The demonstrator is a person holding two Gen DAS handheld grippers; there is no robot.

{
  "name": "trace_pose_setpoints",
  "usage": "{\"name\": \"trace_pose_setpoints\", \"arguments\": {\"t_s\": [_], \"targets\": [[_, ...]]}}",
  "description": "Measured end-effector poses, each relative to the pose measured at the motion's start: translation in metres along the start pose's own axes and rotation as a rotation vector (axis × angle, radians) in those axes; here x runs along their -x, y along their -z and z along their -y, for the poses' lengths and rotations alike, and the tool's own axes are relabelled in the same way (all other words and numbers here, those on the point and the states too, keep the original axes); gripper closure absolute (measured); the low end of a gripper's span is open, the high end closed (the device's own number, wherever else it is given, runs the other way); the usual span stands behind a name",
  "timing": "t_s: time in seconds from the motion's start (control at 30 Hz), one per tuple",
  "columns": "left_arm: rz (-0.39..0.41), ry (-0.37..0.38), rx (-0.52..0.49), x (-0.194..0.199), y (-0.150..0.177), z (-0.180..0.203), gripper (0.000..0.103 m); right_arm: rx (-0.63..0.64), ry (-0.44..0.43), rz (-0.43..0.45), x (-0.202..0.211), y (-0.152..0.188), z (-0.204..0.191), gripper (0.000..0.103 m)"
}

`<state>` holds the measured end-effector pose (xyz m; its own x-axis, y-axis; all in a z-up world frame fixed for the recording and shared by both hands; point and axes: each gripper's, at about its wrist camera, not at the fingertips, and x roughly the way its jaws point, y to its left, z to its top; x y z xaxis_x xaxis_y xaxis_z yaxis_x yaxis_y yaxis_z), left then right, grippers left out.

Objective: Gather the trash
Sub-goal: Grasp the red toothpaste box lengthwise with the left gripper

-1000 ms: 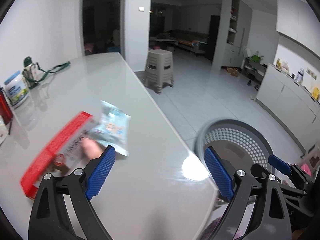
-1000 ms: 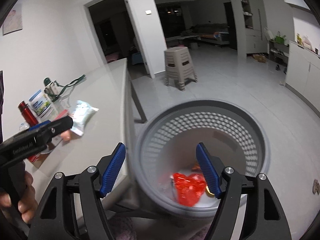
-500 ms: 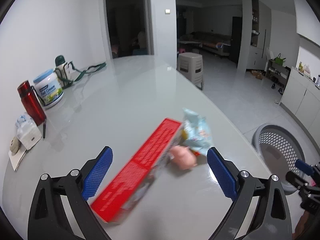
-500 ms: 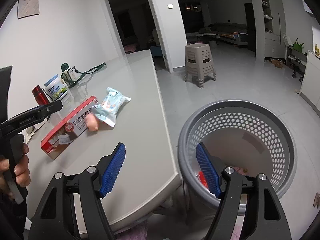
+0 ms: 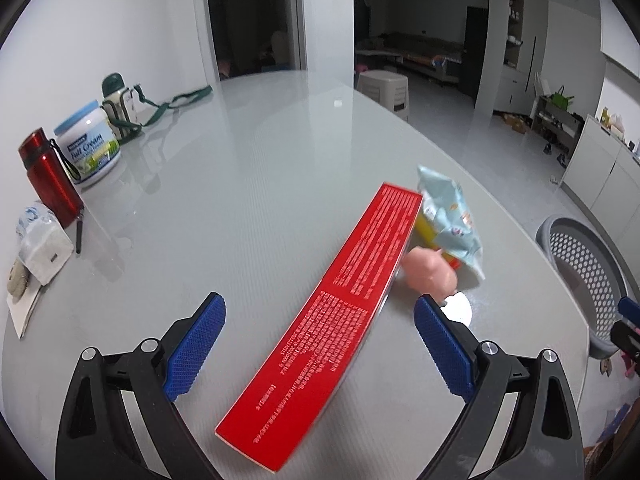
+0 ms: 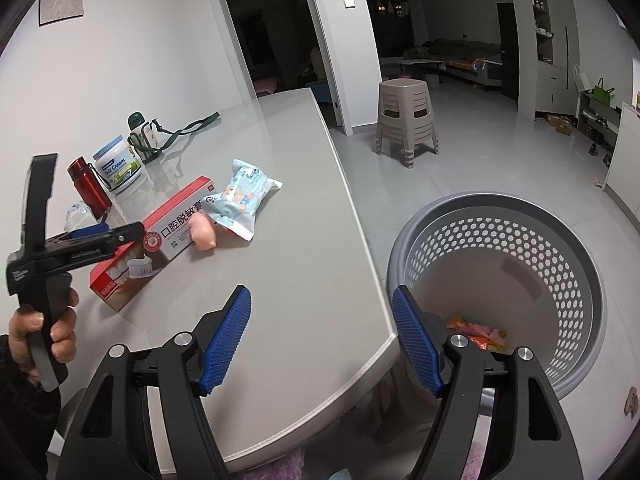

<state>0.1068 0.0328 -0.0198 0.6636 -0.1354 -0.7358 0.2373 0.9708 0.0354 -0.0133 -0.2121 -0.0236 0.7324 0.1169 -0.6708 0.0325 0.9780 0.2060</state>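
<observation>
Left gripper (image 5: 318,342): jaws apart, now straddling the long red cardboard toothpaste box (image 5: 334,320), which sat further ahead half a second ago. Lower centre: pink rubber pig toy (image 5: 430,274) touching the box; pale blue snack packet (image 5: 450,214) just beyond. Right gripper (image 6: 322,344): jaws apart, empty, shifted tableward. Right: grey perforated plastic basket (image 6: 560,264) on the tiled floor beside the glossy grey table (image 5: 256,152), wrappers inside.
</observation>
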Motion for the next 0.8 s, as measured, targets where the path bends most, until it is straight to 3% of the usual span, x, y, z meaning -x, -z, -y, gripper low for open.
{"name": "trace_pose_setpoints", "arguments": {"t_s": [0.27,0.4,0.67,0.8], "targets": [[-0.064,-0.011,-0.034,-0.019,0.002,0.002,0.01,0.0,0.001,-0.008,-0.004,-0.002,-0.006,0.033],[-0.088,-0.014,-0.054,-0.026,0.002,0.006,0.026,0.002,0.0,-0.008,-0.005,-0.003,-0.009,0.033],[-0.113,0.018,-0.044,-0.035,0.004,0.008,0.046,-0.012,-0.003,-0.012,-0.006,-0.001,-0.004,0.033],[-0.105,0.039,-0.017,-0.034,0.003,0.002,0.068,-0.021,-0.014,-0.023,-0.01,0.0,-0.004,0.033]]}}
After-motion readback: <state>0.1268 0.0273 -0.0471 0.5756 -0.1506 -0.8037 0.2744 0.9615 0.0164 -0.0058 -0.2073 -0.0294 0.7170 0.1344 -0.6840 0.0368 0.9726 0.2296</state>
